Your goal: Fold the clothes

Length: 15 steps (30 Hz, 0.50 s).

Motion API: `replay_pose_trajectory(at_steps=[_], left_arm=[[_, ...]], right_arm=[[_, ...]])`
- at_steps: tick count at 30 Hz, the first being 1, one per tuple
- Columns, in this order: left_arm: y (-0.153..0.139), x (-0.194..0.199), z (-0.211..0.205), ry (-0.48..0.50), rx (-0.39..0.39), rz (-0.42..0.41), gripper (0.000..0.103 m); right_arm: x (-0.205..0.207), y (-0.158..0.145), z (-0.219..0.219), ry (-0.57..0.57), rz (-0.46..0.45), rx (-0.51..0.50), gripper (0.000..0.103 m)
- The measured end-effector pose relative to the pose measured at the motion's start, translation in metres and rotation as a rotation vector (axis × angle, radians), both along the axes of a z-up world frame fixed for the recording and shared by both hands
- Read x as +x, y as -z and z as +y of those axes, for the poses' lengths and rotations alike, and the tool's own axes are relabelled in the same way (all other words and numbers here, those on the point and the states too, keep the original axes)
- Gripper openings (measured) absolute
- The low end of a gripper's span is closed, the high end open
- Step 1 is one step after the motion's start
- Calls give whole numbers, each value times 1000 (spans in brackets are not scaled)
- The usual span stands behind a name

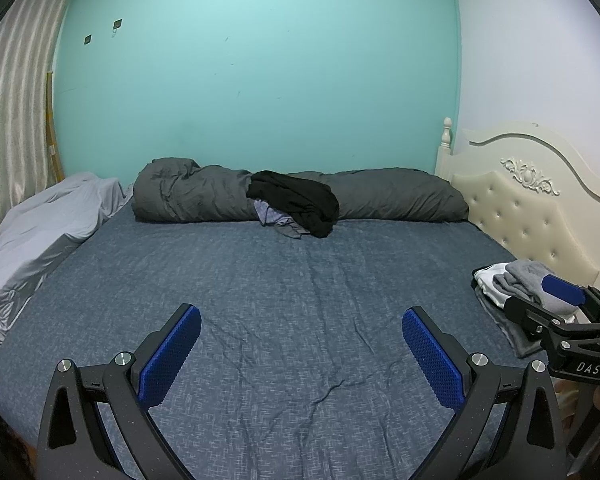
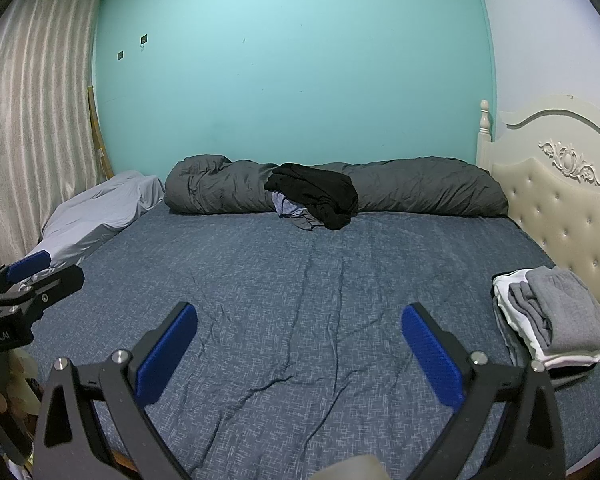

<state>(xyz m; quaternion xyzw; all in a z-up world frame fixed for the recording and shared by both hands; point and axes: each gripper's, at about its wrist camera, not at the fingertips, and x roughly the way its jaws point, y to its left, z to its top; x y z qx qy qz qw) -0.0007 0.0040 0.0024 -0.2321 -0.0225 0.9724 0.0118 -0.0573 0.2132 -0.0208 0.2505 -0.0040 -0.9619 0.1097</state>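
A heap of unfolded clothes, black (image 1: 300,200) (image 2: 320,194) over a bluish piece (image 1: 268,214) (image 2: 286,205), rests at the far side of the bed against a rolled grey duvet (image 1: 188,194) (image 2: 428,190). A stack of folded grey and white clothes (image 2: 556,316) (image 1: 516,286) sits at the right edge by the headboard. My left gripper (image 1: 300,354) hovers open over the near part of the blue sheet (image 1: 284,280), holding nothing. My right gripper (image 2: 300,352) is also open and empty, above the same sheet (image 2: 308,288). Each gripper shows at the edge of the other's view.
A cream tufted headboard (image 1: 532,216) (image 2: 560,208) bounds the bed on the right. A pale grey sheet-covered bundle (image 1: 48,232) (image 2: 96,212) lies along the left side beside a striped curtain (image 2: 36,112). A turquoise wall (image 1: 260,72) stands behind the bed.
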Motion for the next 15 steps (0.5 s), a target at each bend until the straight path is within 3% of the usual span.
replay_pose_trajectory(at_steps=[15], left_arm=[[-2, -1, 1, 3, -3, 0, 103]], right_arm=[[0, 0, 2, 1, 2, 1, 103]])
